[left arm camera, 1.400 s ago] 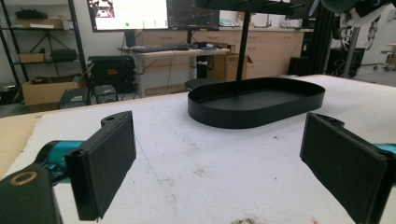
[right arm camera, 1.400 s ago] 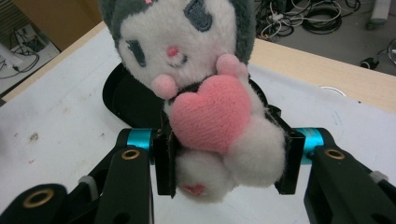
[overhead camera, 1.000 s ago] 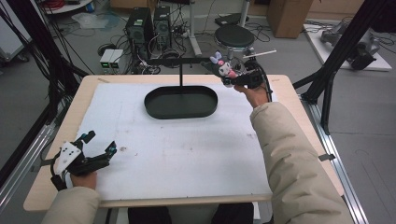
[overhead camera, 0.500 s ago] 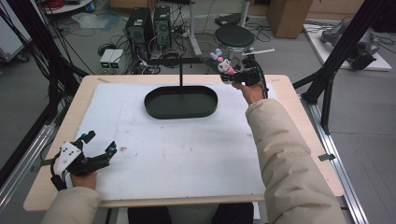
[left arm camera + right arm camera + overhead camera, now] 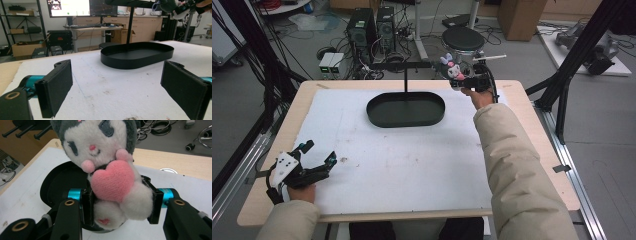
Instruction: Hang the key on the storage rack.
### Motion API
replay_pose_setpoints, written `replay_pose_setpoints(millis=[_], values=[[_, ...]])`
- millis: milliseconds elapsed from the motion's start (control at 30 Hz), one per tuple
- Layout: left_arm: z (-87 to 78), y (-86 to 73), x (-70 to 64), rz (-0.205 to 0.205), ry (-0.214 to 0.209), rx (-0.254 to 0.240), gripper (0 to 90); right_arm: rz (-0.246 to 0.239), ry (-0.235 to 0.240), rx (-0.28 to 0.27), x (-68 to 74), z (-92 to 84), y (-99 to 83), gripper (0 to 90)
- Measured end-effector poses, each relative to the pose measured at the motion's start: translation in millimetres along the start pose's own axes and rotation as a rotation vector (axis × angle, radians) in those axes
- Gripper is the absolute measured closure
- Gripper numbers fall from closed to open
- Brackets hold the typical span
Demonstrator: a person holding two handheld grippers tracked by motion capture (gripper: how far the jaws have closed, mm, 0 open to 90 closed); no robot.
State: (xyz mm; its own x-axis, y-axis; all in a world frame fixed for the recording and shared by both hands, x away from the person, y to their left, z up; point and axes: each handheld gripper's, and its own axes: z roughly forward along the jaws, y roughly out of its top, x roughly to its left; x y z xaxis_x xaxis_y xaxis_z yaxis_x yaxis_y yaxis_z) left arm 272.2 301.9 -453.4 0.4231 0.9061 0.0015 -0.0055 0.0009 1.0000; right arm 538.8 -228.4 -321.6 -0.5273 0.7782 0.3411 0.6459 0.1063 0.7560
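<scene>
While the right gripper [image 5: 464, 80] is held above the far right part of the table [image 5: 532, 145], its two black jaws are clamped on a plush toy [image 5: 110, 170]. In the right gripper view, the pads [image 5: 88, 207] press against the lower body of the toy from both sides, with the white feet bulging out between them. The toy has a white face, a dark grey hood, and a pink heart held against its chest. In the high view, the toy [image 5: 451, 69] sits up in the air beside the end of the horizontal bar [image 5: 404, 65] of a black stand, just past the far edge of the table.

The left gripper [image 5: 314, 160] rests low over the near left corner of the white mat [image 5: 402, 165]. Its jaws stand wide apart, and in the left gripper view nothing lies between the two pads [image 5: 58, 87]; they touch no object.

The black oval tray [image 5: 406, 109] sits on the mat toward the far side of the table, with the upright post [image 5: 405, 82] of the stand rising from it. In the left gripper view, the visible interior of the tray [image 5: 137, 56] holds no objects apart from the post. The toy is well apart from the left gripper and is not in the tray.
</scene>
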Motion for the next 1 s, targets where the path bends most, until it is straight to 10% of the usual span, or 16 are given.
replay_pose_setpoints(millis=[1000], values=[[0.0,-0.1,-0.1,0.001,0.001,-0.003,10.9,-0.120,-0.105,0.213,-4.3,27.5,-13.4,52.4]])
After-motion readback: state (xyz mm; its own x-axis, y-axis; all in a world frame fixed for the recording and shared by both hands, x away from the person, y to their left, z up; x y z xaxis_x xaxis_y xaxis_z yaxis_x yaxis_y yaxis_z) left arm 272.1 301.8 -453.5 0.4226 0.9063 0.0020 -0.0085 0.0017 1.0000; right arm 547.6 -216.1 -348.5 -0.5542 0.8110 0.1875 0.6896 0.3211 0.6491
